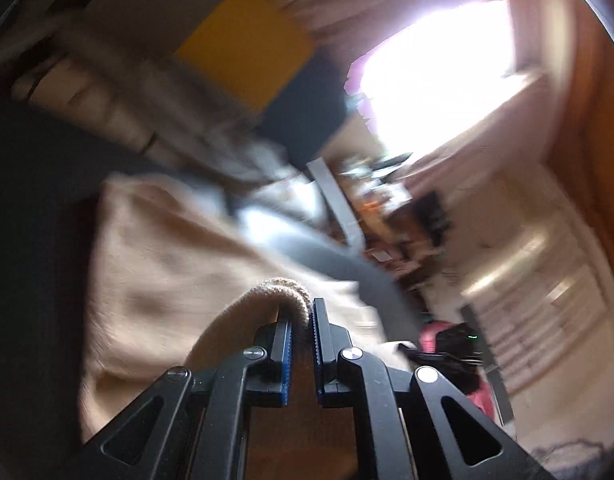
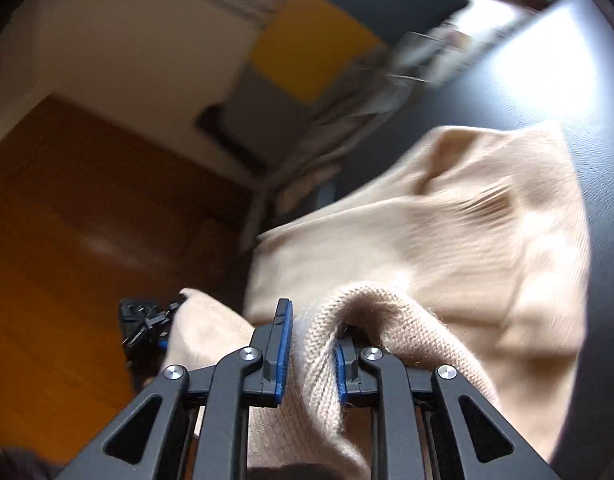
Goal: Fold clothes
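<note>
A beige knit sweater [image 1: 163, 264] lies partly on a dark table [image 1: 31, 208]. My left gripper [image 1: 303, 312] is shut on a ribbed edge of the sweater [image 1: 285, 290] and holds it up off the table. In the right wrist view the sweater [image 2: 447, 232] spreads over the dark table [image 2: 599, 128]. My right gripper [image 2: 313, 328] is shut on a thick fold of the ribbed knit [image 2: 359, 300]. The left gripper [image 2: 147, 326] shows low at the left there, with sweater cloth beside it. Both views are blurred by motion.
A heap of other clothes [image 1: 243, 160] lies at the far side of the table, also in the right wrist view [image 2: 367, 112]. A yellow panel [image 1: 243, 44] stands behind. A bright window [image 1: 439, 68], cluttered shelves [image 1: 391, 200] and wood floor [image 2: 67, 232] surround.
</note>
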`<state>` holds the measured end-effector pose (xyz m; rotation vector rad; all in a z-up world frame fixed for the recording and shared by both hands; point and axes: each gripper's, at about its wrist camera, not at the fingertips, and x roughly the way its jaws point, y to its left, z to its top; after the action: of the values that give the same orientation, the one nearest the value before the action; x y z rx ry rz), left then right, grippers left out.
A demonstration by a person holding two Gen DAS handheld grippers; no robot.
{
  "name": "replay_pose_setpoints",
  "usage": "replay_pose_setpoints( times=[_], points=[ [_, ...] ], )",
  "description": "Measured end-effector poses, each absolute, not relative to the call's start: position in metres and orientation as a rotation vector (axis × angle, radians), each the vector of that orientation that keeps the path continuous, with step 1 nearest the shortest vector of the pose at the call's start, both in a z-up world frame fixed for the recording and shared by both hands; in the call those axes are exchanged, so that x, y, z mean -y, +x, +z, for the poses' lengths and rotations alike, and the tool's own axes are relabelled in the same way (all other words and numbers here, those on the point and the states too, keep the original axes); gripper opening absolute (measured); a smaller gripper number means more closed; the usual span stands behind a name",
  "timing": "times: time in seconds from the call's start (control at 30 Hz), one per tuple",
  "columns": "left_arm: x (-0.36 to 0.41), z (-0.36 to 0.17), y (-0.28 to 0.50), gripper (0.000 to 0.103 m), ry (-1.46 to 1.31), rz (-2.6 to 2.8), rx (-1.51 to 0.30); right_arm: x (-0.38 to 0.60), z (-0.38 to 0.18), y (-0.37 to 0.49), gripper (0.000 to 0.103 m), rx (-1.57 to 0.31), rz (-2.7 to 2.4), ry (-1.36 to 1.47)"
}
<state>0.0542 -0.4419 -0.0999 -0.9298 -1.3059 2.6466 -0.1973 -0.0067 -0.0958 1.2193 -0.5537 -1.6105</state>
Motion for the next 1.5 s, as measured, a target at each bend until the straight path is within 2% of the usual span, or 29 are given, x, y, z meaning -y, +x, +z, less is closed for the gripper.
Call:
replay_pose_setpoints(
  times=[0.07,0.1,0.13,0.2,0.47,0.5,0.57,0.63,0.7,0.8,0.87,0.93,1.07,1.1,1.13,1.2,1.33,1.4,1.5],
  points=[
    [0.442,-0.137,0.043,0.006,-1.113,2.622,1.310,0.013,-0.119,-0.216,0.020,0.564,-1.634,1.302],
    [0.436,-0.143,0.051,0.006,-1.131,2.611,1.322,0.012,-0.130,-0.218,0.008,0.567,-1.637,1.332],
    [0.429,-0.145,0.063,0.006,-1.126,2.602,1.339,0.007,-0.136,-0.214,0.004,0.594,-1.621,1.318],
    [0.415,-0.148,0.088,0.006,-1.116,2.583,1.371,-0.004,-0.146,-0.206,0.004,0.640,-1.590,1.292],
    [0.361,-0.159,0.180,0.006,-1.086,2.506,1.501,-0.052,-0.139,-0.133,0.005,0.627,-1.519,1.311],
    [0.358,-0.158,0.186,0.006,-1.095,2.497,1.523,-0.056,-0.137,-0.126,0.011,0.644,-1.487,1.316],
    [0.353,-0.152,0.193,0.006,-1.088,2.490,1.538,-0.062,-0.130,-0.111,0.029,0.654,-1.432,1.313],
    [0.348,-0.144,0.199,0.006,-1.078,2.485,1.550,-0.062,-0.117,-0.095,0.061,0.609,-1.402,1.292],
    [0.348,-0.139,0.200,0.006,-1.056,2.462,1.565,-0.057,-0.107,-0.082,0.068,0.553,-1.380,1.288],
    [0.349,-0.132,0.198,0.006,-0.998,2.421,1.598,-0.040,-0.102,-0.067,0.067,0.427,-1.371,1.320],
    [0.352,-0.126,0.196,0.006,-0.915,2.384,1.639,-0.031,-0.103,-0.063,0.061,0.380,-1.384,1.328],
    [0.355,-0.121,0.193,0.006,-0.833,2.346,1.676,-0.031,-0.102,-0.071,0.046,0.418,-1.387,1.309],
    [0.381,-0.113,0.181,0.007,-0.664,2.305,1.768,-0.036,-0.087,-0.102,0.046,0.609,-1.353,1.202],
    [0.390,-0.119,0.174,0.007,-0.656,2.285,1.819,-0.037,-0.085,-0.113,0.047,0.665,-1.362,1.188],
    [0.399,-0.125,0.167,0.007,-0.653,2.261,1.873,-0.037,-0.091,-0.130,0.059,0.751,-1.367,1.195],
    [0.412,-0.139,0.158,0.010,-0.674,2.254,1.971,-0.036,-0.104,-0.152,0.070,0.807,-1.434,1.237],
    [0.430,-0.163,0.151,0.012,-0.686,2.189,2.119,-0.037,-0.122,-0.167,0.067,0.903,-1.443,1.259],
    [0.432,-0.154,0.158,0.014,-0.744,2.312,2.048,-0.039,-0.115,-0.166,0.068,0.871,-1.465,1.241],
    [0.434,-0.132,0.171,0.017,-0.883,2.561,1.850,-0.052,-0.101,-0.168,0.072,0.757,-1.527,1.221]
  ],
)
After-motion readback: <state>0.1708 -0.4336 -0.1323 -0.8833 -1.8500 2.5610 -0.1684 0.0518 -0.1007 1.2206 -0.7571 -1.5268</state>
